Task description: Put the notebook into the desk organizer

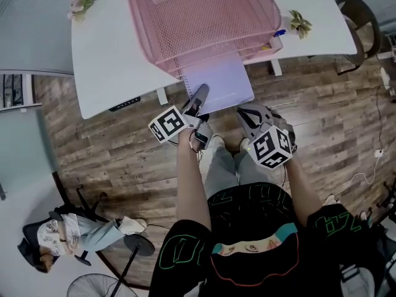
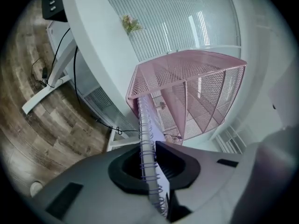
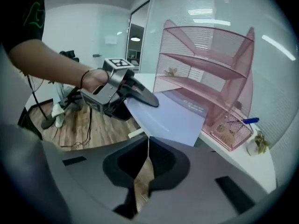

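two grippers are in play, but only one carries anything. the left gripper [image 1: 201, 95] has its jaws closed down on the wire-spiral edge of the pale lilac notebook [image 1: 221, 86], and its own view shows the coil running straight between the pads. the right gripper [image 1: 245, 112] has its jaws pressed together with nothing between them. in its view the notebook's near corner sits just past the tips, and i cannot tell whether they touch.

the notebook's far end is already under the upper trays of the pink wire-mesh tiered desk organizer [image 1: 204, 17], seemingly at the lowest tier. its near part juts out past the edge of the white table [image 1: 111, 60], over the wood floor.

what could go wrong, as i judge it:
- with one grip along the spine, the free side may sag or swing and snag the mesh lip.
- a push against a snag could slide the organizer back rather than seat the notebook.
- a slip on the thin coil would drop the notebook to the floor.

the right gripper view alone shows the tiers side-on and how the cover lines up with the bottom shelf, plus a blue pen [image 3: 250, 121] by a small mesh cup. the head view alone shows the overhang. the left gripper view alone shows the grip on the spiral.
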